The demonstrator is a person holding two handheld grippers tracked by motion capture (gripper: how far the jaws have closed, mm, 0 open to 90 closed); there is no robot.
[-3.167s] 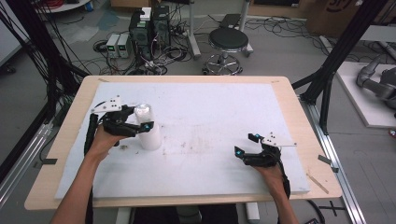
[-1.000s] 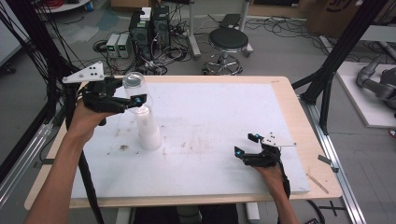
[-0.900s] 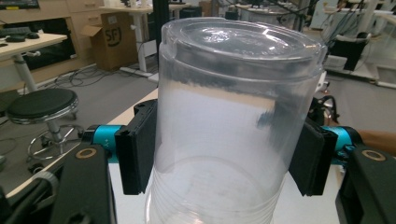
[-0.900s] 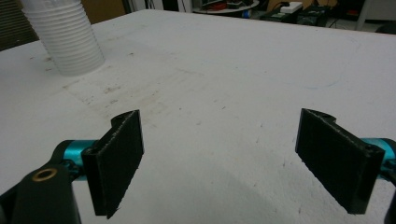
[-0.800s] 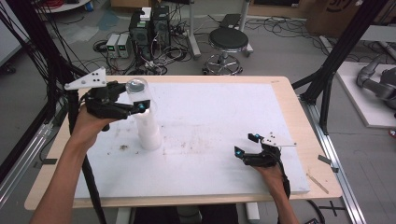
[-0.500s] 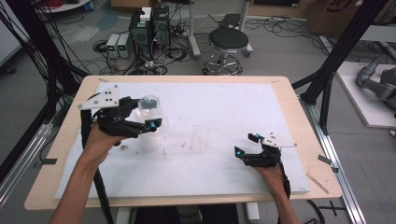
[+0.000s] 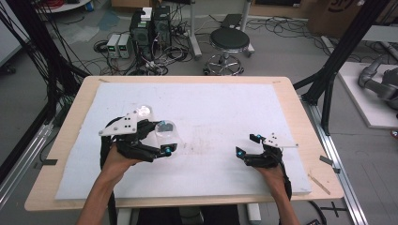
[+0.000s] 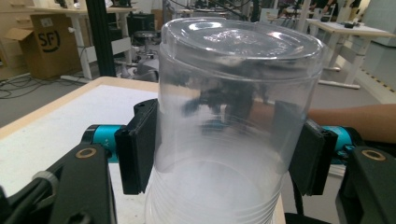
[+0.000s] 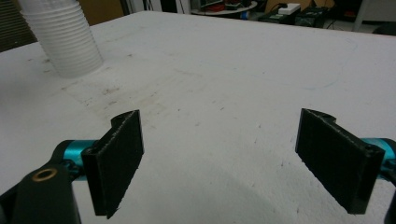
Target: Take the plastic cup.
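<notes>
White foam matting [image 7: 220, 108] is covering the table while we are gripping an upturned clear cup [image 8: 236, 116] in the left gripper [image 8: 224, 151] near the mat's left edge, the right gripper [image 9: 229, 163] resting wide open and empty near the right edge; next, setting the cup down squarely.

Each claw [image 9: 219, 163] is black with flat rectangular pads [image 9: 119, 158], teal barrels, brass screws and a grey three-cornered plate [image 7: 119, 125].

Left hand-held gripper [image 7: 162, 137] lowered clear cup [image 7: 165, 132] from raised position toward table [image 7: 281, 98].
</notes>
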